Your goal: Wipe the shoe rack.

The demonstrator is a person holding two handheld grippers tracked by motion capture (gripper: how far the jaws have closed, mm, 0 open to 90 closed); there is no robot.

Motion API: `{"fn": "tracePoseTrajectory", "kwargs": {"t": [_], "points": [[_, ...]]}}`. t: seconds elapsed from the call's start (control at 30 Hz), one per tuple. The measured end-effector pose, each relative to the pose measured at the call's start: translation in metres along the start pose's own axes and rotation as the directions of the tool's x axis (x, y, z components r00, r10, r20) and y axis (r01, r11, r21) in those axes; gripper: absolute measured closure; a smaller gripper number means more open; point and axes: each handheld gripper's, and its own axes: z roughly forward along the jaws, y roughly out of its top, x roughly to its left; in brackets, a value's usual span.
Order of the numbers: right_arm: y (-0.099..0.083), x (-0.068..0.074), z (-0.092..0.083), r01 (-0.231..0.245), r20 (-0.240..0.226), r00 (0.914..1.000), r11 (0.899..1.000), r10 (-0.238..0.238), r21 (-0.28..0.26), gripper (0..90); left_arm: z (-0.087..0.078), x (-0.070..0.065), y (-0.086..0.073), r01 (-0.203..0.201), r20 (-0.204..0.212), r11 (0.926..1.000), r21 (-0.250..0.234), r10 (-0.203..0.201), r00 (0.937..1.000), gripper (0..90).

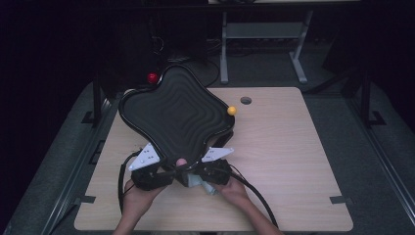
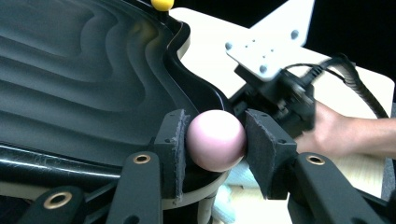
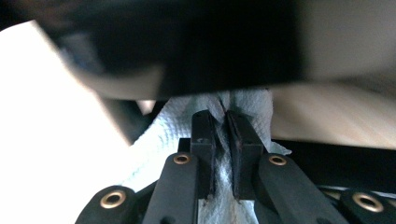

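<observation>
- Pink ball [image 2: 216, 140] pinched between the pads of the left gripper [image 2: 214, 140], right at the near rim of the black wavy tray [image 2: 84, 79]; in the high view just a small pink spot [image 1: 181, 161] at the tray's near edge.
- Left gripper [image 1: 169, 172] part-open, pads pressing on both sides of the ball; lower part of the ball hidden behind the tray rim.
- Tray [image 1: 173, 112] tilted, near edge low at the grippers, far edge raised; far left lobe sticks out past the table [image 1: 293, 161] edge.
- Right gripper [image 3: 221, 140] nearly closed, clamped on a white paper towel [image 3: 168, 135]; towel bunched between the pads, lower end cut off by the frame.
- Right gripper [image 1: 211, 172] in the high view sits just beside the left one under the tray's near lobe; towel there a pale scrap [image 1: 208, 187] below the hand, shape hard to make out.
- Top of the right gripper view blurred and dark, likely tray underside, can't tell for sure; left side blown out white.
- Yellow ball [image 1: 232, 110] on the tray's right rim; same ball cut off by the top edge in the left gripper view [image 2: 162, 3].
- Red ball [image 1: 152, 78] by the tray's far left edge, dim; can't tell whether on the tray or behind it.
- Round hole [image 1: 245, 100] in the tabletop, beyond the yellow ball.
- Room behind the table very dark, table legs barely readable.
</observation>
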Motion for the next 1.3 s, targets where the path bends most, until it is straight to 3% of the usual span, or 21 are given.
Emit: {"fn": "tracePoseTrajectory", "kwargs": {"t": [0.07,0.13,0.3,0.33,0.5,0.63,0.73,0.8,0.87,0.93,1.0,1.07,1.13,1.23,1.3], "points": [[-0.001,-0.008,-0.003,-0.030,0.031,0.9991,1.000,0.030,-0.006,82.0,0.000,0.000,0.000,-0.001,-0.002,1.0000,0.000,0.001,1.0000,59.5],[-0.003,-0.015,-0.005,-0.083,0.032,0.9960,0.996,0.084,-0.015,82.0,0.000,0.000,0.000,0.001,-0.001,1.0000,-0.002,-0.001,1.0000,59.4],[-0.001,0.003,0.000,0.008,0.000,1.0000,1.000,-0.008,0.002,81.9,0.001,0.000,0.000,0.000,-0.003,1.0000,-0.003,0.000,1.0000,59.2],[0.000,0.001,-0.001,-0.001,-0.004,1.0000,1.000,0.001,0.002,81.9,0.001,-0.001,0.000,-0.001,-0.003,1.0000,-0.001,0.001,1.0000,59.4],[-0.004,-0.022,-0.009,-0.079,0.067,0.9945,0.997,0.081,-0.019,82.0,0.000,0.000,0.000,0.001,-0.002,1.0000,-0.003,-0.001,1.0000,59.5],[-0.002,-0.018,-0.008,-0.033,0.092,0.9952,0.999,0.033,-0.004,81.9,0.000,-0.001,0.000,-0.003,-0.009,1.0000,-0.002,0.003,1.0000,58.4],[-0.002,-0.028,-0.010,-0.046,0.128,0.9907,0.999,0.046,-0.004,81.9,0.002,-0.001,0.000,0.001,-0.008,1.0000,-0.008,-0.001,1.0000,58.0],[-0.001,-0.038,-0.013,-0.084,0.146,0.9857,0.996,0.084,-0.009,81.9,0.004,-0.001,0.001,-0.001,-0.009,1.0000,-0.010,0.000,1.0000,57.6],[-0.002,-0.040,-0.012,-0.100,0.142,0.9847,0.995,0.101,-0.019,81.8,0.005,-0.001,0.002,-0.004,-0.010,1.0000,-0.005,0.004,0.9999,58.1],[-0.001,-0.032,-0.010,-0.100,0.099,0.9900,0.995,0.101,-0.011,81.8,0.005,0.000,0.001,0.002,-0.006,1.0000,-0.006,-0.002,1.0000,58.5],[-0.001,-0.023,-0.006,-0.066,0.063,0.9958,0.998,0.066,-0.003,81.8,0.005,-0.001,0.001,-0.002,-0.007,1.0000,-0.004,0.002,1.0000,59.3],[0.001,-0.018,-0.005,-0.029,0.066,0.9974,1.000,0.028,0.011,81.8,0.005,-0.001,0.001,-0.002,-0.006,1.0000,-0.001,0.002,1.0000,60.0],[0.001,-0.025,-0.008,-0.042,0.086,0.9955,0.999,0.040,0.012,81.8,0.004,-0.001,0.001,-0.004,-0.007,1.0000,0.001,0.004,1.0000,60.1],[-0.001,-0.042,-0.015,-0.091,0.155,0.9838,0.996,0.090,-0.002,81.8,0.001,-0.002,0.000,-0.007,0.002,1.0000,0.005,0.007,1.0000,60.2],[-0.004,-0.044,-0.017,-0.123,0.132,0.9835,0.992,0.124,-0.014,81.7,-0.001,-0.003,-0.001,-0.006,0.008,1.0000,0.004,0.006,1.0000,60.3]]}}
